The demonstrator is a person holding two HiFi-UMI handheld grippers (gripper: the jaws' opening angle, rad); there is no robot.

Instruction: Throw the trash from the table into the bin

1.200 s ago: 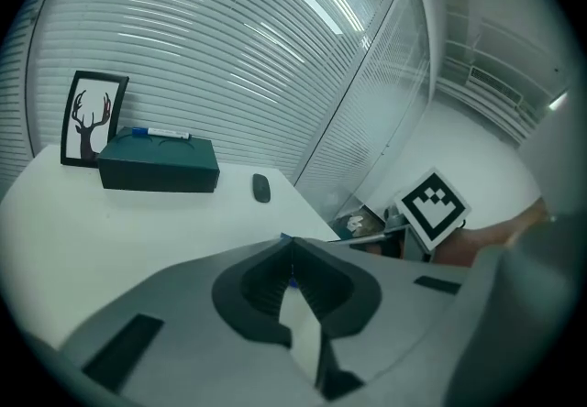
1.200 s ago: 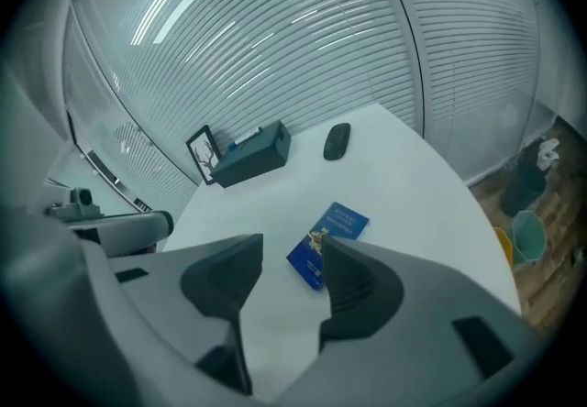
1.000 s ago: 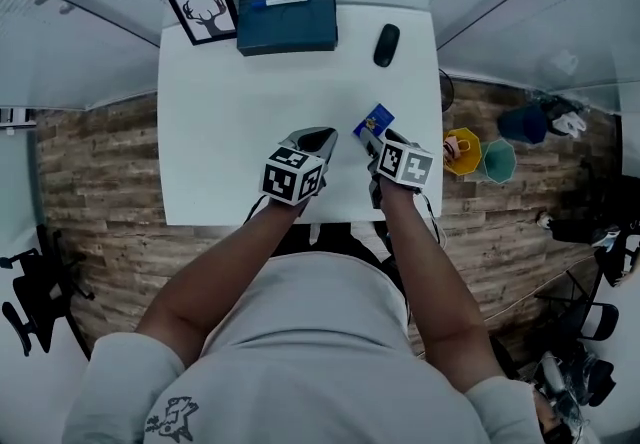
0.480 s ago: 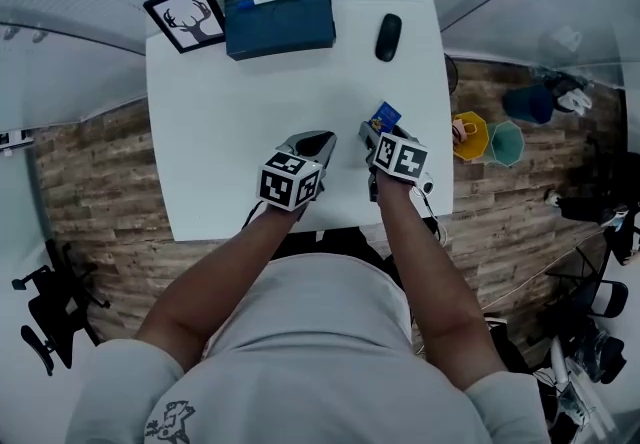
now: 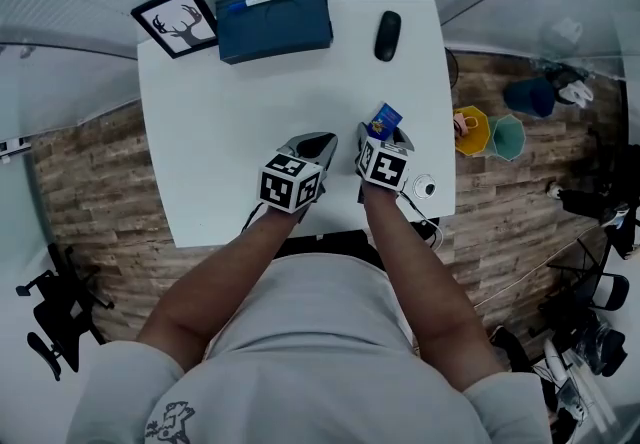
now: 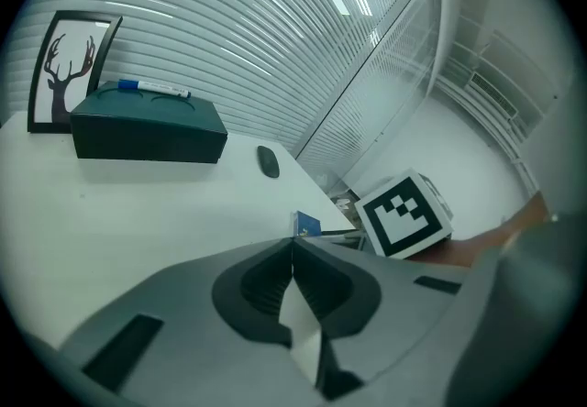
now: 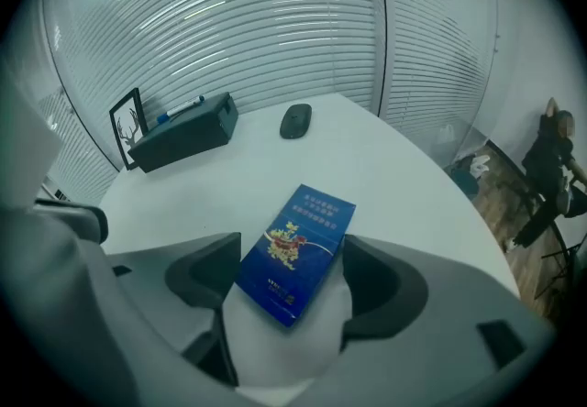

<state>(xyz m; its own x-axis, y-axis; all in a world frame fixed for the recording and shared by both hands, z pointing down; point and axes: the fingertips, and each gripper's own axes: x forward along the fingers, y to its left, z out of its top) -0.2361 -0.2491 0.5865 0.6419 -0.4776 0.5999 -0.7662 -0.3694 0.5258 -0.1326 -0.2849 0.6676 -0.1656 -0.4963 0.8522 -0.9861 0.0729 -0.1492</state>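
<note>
White table (image 5: 250, 92) over a wood-plank floor (image 5: 90, 182). Left gripper (image 6: 293, 245): jaws closed together, nothing held. Right gripper (image 5: 384, 140): jaws just opened wide, not gripping the flat blue cardboard pack (image 7: 298, 249) lying between them near the table's right edge. Beyond: black oval mouse (image 5: 387, 35), dark blue rectangular box (image 5: 275, 22).

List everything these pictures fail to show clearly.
- Print on the blue packet: too small and blurred, right gripper view.
- Packet's near end: behind the right gripper, head view.
- Contents of the yellow tub and teal tub: too small, head view.
</note>
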